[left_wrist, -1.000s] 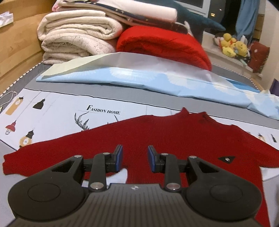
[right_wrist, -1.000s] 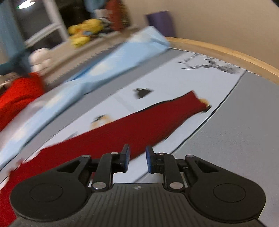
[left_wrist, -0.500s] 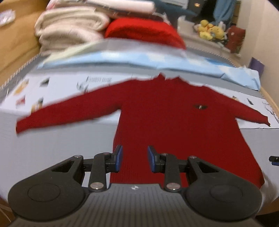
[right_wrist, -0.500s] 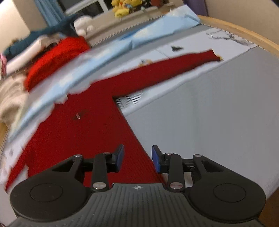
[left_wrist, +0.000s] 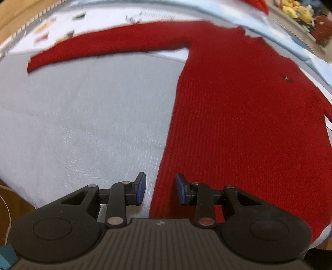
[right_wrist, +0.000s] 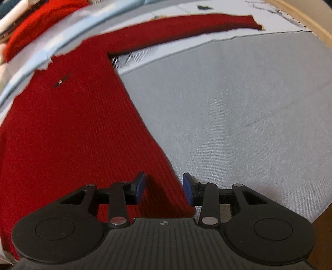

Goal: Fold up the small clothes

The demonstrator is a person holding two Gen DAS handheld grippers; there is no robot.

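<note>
Left gripper agape, low; right gripper agape, seemingly level.

A grey woven bedcover spreads across the bed, with a white printed sheet at its far edge. A curved wooden bed frame borders the far right corner. Yellow plush toys sit beyond.

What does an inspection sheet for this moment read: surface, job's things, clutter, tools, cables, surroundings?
Surface: grey sheet on the bed, printed cloth further back.
Job's things: red sweater spread flat, unfolded, sleeves out to both sides.
Clutter: light blue cloth beyond the collar.
Tools: left tool open over the sweater's left hem corner; right tool open over the right corner.
Cables: white cord at the left edge.
Surroundings: wooden bed frame, plush toys.
</note>
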